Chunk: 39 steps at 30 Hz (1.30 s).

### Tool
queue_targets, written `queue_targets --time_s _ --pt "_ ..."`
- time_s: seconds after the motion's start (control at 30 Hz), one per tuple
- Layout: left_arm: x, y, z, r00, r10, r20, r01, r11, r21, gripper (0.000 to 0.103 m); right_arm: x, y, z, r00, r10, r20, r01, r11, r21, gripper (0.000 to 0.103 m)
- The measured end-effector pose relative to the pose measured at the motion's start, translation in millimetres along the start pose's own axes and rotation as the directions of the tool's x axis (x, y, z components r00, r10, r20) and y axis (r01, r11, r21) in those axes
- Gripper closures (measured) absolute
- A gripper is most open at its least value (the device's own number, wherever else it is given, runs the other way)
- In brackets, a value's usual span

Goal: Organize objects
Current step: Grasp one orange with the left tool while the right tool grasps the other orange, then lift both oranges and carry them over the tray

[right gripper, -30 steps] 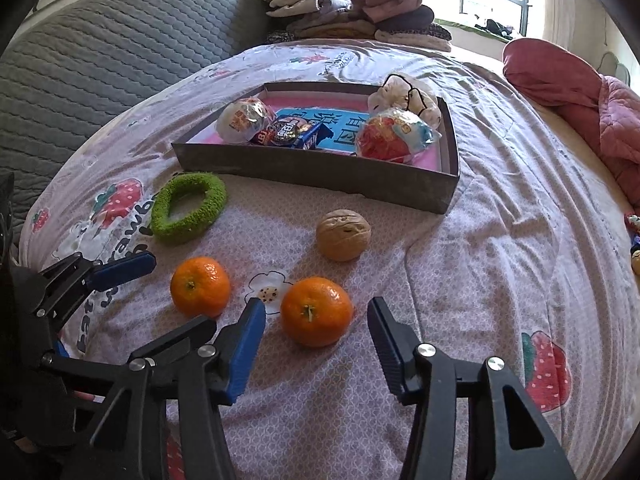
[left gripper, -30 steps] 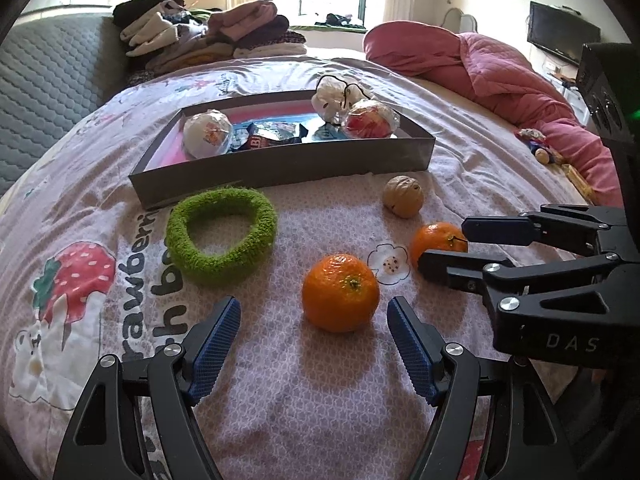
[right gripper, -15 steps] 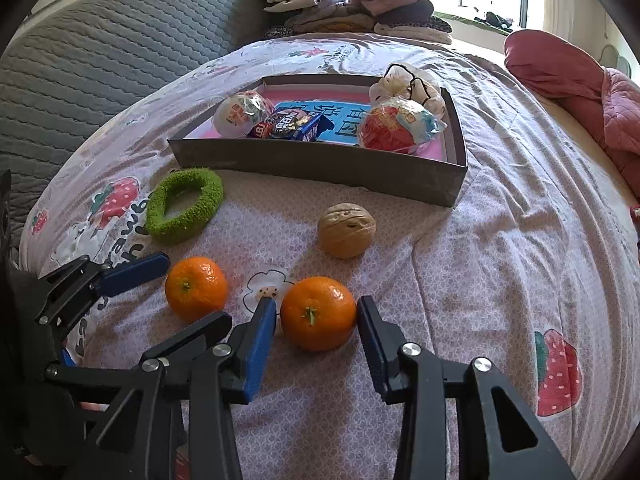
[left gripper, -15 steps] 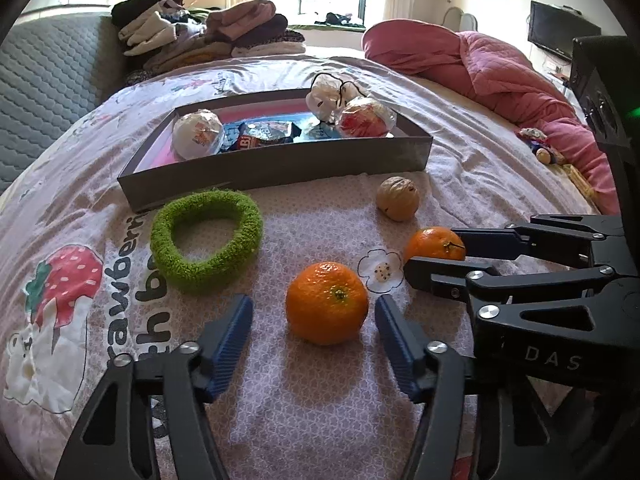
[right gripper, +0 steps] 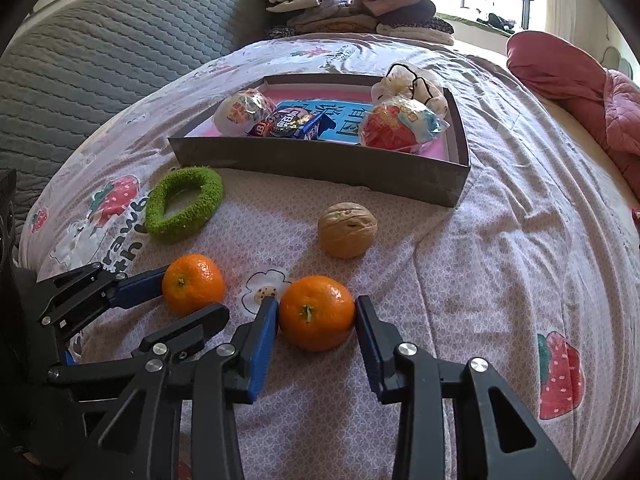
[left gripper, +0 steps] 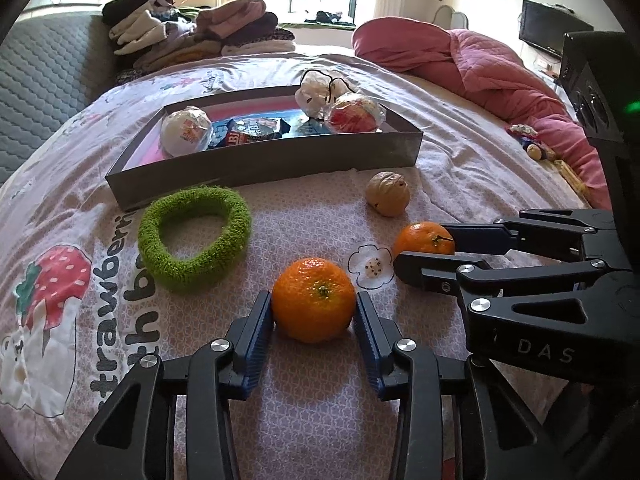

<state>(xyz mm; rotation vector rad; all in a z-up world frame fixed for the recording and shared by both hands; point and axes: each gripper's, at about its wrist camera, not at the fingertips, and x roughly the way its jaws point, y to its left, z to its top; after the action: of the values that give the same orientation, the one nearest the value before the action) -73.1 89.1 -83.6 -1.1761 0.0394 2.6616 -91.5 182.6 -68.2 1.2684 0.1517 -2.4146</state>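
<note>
Currently, from the left wrist view: the left tongs [left gripper: 314,312] bracket one mandarin [left gripper: 314,299] on the bedspread [left gripper: 480,168], both blue pads at its sides; the jaws are closing and look to be at contact, a grip likely forming rather than finished. To the right the right tongs [left gripper: 424,246] reach in sideways around a second mandarin [left gripper: 424,239], which sits just beside a printed flower. Further off lie a walnut [left gripper: 388,193] and, to the left, a green fuzzy ring [left gripper: 195,237], both loose on the bed. Beyond them stands the grey tray [left gripper: 260,168], already carrying wrapped snacks, so it reads as the collection point. From the right wrist view: the right tongs [right gripper: 317,314] sit astride the second mandarin [right gripper: 316,312], narrow, jaws closing, pads touching or nearly so at its widest part. Left tongs [right gripper: 192,292] show at left on the first mandarin [right gripper: 193,284], one finger along its near side. Walnut [right gripper: 347,230] lies between the fruit and the tray [right gripper: 320,160]; ring [right gripper: 184,204] far left. Judgement: both fruits grasped low at the equator so they lift without rolling; both still rest on the bed.
</note>
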Motion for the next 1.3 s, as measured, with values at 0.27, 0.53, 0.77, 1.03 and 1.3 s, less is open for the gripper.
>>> queue_targets --time_s 0.27,0.53,0.77,1.03,1.3 --pt "-5.9 0.9 -0.9 1.0 -0.026 0.004 0.026 1.0 -0.004 0.062 -2.0 -0.8 0.6 1.0 0.006 0.01 -0.006 1.0 -0.005 0.064" --pt "-15.3 -0.6 -2.0 1.0 -0.025 0.012 0.025 1.0 0.008 0.062 -6.4 -1.4 -0.2 1.0 0.01 0.022 -0.01 1.0 -0.004 0.064" --pt "-23.4 2.9 -0.7 1.0 -0.02 0.023 0.02 1.0 0.001 0.062 -11.0 1.7 -0.1 0.999 0.03 0.03 -0.029 0.999 -0.012 0.065" --pt "-36.3 8.7 3.4 0.999 0.004 0.054 -0.003 1.0 -0.012 0.062 -20.4 3.6 0.7 0.996 0.053 0.068 -0.052 0.998 -0.017 0.065" --pt "-49.7 20.1 11.1 0.995 0.04 0.094 -0.037 0.999 -0.034 0.062 -32.7 1.6 4.3 0.99 0.046 0.13 -0.046 0.999 -0.005 0.065"
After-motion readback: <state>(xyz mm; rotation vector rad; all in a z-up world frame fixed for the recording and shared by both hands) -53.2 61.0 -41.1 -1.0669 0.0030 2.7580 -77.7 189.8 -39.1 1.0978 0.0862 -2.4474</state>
